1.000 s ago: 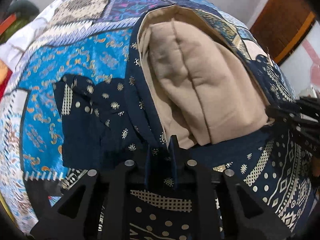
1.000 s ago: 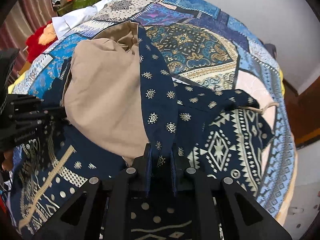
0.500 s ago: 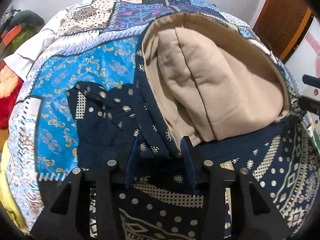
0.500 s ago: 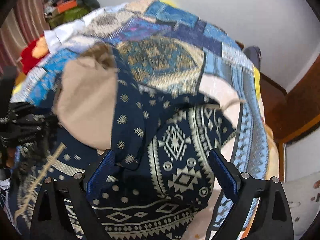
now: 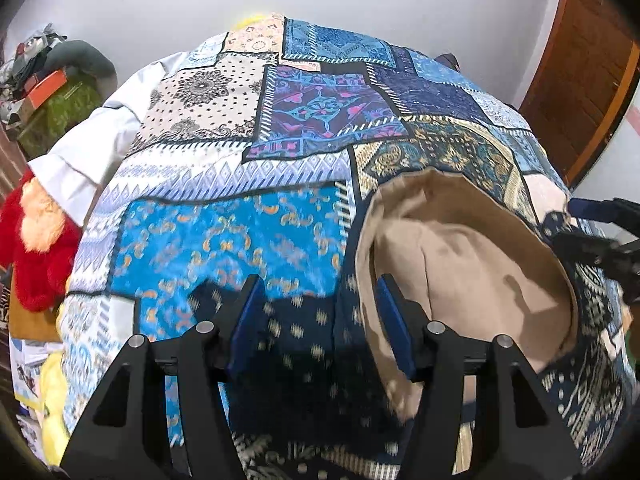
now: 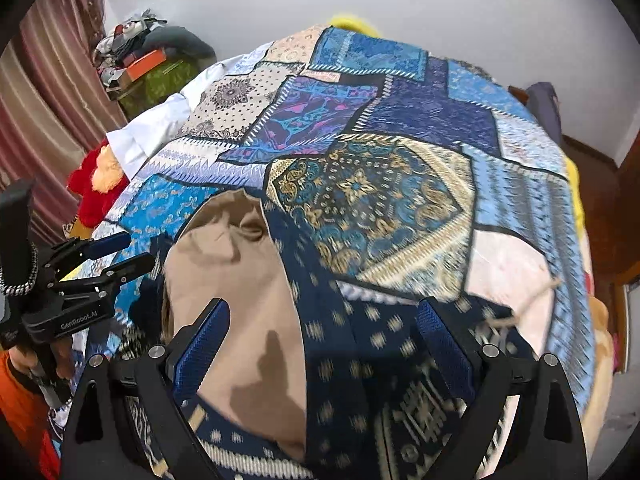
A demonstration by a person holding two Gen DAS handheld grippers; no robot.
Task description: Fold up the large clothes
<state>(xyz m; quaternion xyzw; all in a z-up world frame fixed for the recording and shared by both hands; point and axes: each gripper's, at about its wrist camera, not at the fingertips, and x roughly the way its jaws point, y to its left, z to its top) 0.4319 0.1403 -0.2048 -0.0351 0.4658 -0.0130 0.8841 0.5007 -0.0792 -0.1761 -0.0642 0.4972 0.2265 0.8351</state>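
A large navy garment with gold and white prints [image 5: 304, 344] [image 6: 360, 356] lies on the bed, its tan lining [image 5: 460, 264] [image 6: 240, 320] turned up and showing. My left gripper [image 5: 318, 312] is open and empty just above the navy cloth, left of the tan lining. My right gripper [image 6: 322, 344] is wide open and empty above the garment, its jaws standing on either side of the navy fold. The left gripper also shows in the right wrist view [image 6: 116, 252], open, at the left. The right gripper shows at the right edge of the left wrist view [image 5: 600, 240].
The garment lies on a patchwork bedspread [image 5: 312, 100] [image 6: 360, 188] in blues and creams. A white pillow [image 5: 84, 148] and a red plush toy [image 5: 36, 248] lie at the left. A cluttered green box [image 6: 156, 76] stands by the wall. A wooden door [image 5: 584, 72] is at the right.
Both grippers let go of the navy cloth, opened wide, and lifted and tilted up from the garment. The view now shows more of the bed and the back wall.
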